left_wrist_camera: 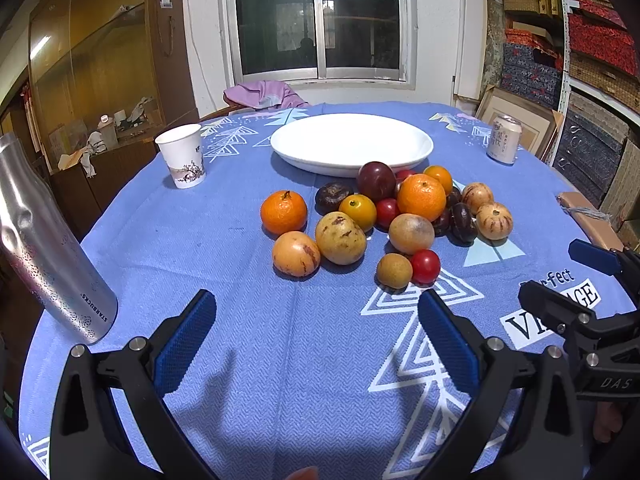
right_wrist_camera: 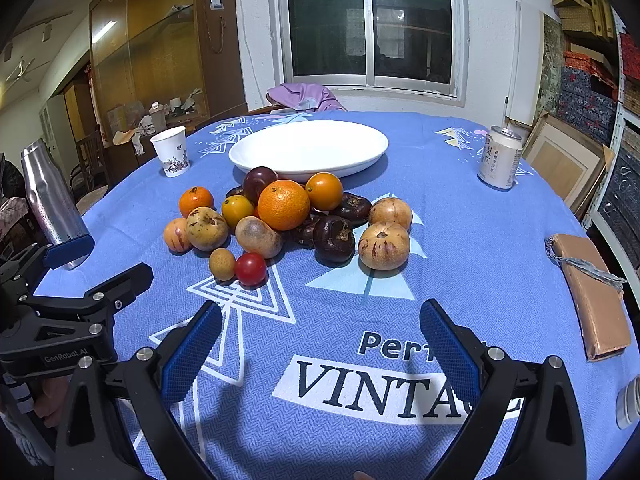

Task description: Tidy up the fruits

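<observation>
Fruits (left_wrist_camera: 384, 220), round, glossy, heaped before smooth white plate (left_wrist_camera: 352, 142); both ribbed-pad grippers (left_wrist_camera: 316, 344) (right_wrist_camera: 320, 352) spread, empty.

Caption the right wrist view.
Open right gripper faces a fruit pile before an empty white plate.

The silver bottle (left_wrist_camera: 52, 248) reads "STARBUCKS", the blue tablecloth (right_wrist_camera: 460, 248) "VINTA", the left gripper (right_wrist_camera: 70, 304) "GenRobot.AI", the right gripper (left_wrist_camera: 592, 280) "DAS".

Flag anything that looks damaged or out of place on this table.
The steel bottle at the table's left edge has a dent in its side. The fruit pile sits on the cloth, the white plate behind it empty.
</observation>
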A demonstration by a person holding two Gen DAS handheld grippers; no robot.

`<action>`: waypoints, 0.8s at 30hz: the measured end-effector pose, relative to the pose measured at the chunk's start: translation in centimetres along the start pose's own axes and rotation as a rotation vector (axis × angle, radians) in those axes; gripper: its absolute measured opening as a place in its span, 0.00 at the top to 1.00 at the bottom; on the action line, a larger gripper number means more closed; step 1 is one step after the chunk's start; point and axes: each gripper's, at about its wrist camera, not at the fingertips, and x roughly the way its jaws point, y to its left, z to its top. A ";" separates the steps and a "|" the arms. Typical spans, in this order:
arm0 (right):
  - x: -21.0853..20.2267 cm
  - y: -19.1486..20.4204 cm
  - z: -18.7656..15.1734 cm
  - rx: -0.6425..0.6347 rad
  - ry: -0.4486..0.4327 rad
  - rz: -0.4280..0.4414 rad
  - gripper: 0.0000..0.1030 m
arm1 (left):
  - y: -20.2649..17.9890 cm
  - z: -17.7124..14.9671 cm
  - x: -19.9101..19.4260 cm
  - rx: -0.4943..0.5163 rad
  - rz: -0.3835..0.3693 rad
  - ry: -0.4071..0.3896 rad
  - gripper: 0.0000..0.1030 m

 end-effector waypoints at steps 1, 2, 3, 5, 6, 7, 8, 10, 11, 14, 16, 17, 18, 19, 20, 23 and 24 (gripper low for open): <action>0.0 0.0 0.0 0.000 0.000 0.000 0.03 | 0.0 -0.3 0.0 -0.002 -0.001 0.000 0.04; 0.0 0.0 0.0 0.000 -0.001 0.001 0.03 | 0.0 -0.3 0.0 -0.003 -0.001 0.001 0.04; 0.0 0.0 0.0 0.000 0.000 0.001 0.03 | 0.0 -0.3 0.0 -0.003 -0.001 0.002 0.04; 0.0 0.0 0.0 0.000 0.000 0.000 0.03 | 0.0 -0.4 0.1 -0.004 -0.001 0.003 0.04; 0.0 0.0 0.0 0.001 0.000 0.000 0.03 | -0.1 -0.4 0.1 -0.005 -0.002 0.004 0.04; 0.0 0.0 0.0 0.001 0.000 0.001 0.03 | -0.1 -0.4 0.1 -0.005 -0.002 0.004 0.04; 0.0 0.0 0.0 0.001 0.000 0.001 0.03 | -0.1 -0.4 0.1 -0.005 -0.001 0.004 0.04; 0.0 0.0 0.0 0.001 0.000 0.001 0.03 | -0.1 -0.4 0.2 -0.006 -0.001 0.003 0.04; 0.0 0.0 0.0 0.002 -0.001 0.001 0.03 | -0.1 -0.4 0.2 -0.006 -0.002 0.004 0.04; 0.0 0.0 0.0 0.002 -0.001 0.001 0.03 | -0.1 -0.4 0.2 -0.007 -0.002 0.004 0.04; 0.0 0.0 0.0 0.003 -0.001 0.001 0.03 | 0.0 -0.3 0.2 -0.006 -0.003 0.006 0.04; 0.1 0.0 0.0 0.004 -0.001 0.001 0.03 | 0.0 -0.3 0.2 -0.007 -0.003 0.006 0.04; 0.0 0.0 0.0 0.004 -0.001 0.001 0.03 | 0.0 -0.3 0.2 -0.007 -0.004 0.006 0.04; -0.1 -0.1 0.0 0.004 -0.002 0.002 0.03 | 0.0 -0.3 0.2 -0.007 -0.004 0.006 0.04; 0.0 0.0 0.0 0.004 -0.003 0.002 0.03 | 0.0 -0.3 0.2 -0.007 -0.004 0.007 0.04; -0.1 -0.1 0.0 0.003 -0.003 0.001 0.03 | 0.0 -0.3 0.2 -0.008 -0.004 0.006 0.04; 0.0 -0.1 0.0 0.005 -0.003 0.002 0.03 | 0.0 -0.3 0.2 -0.008 -0.004 0.007 0.04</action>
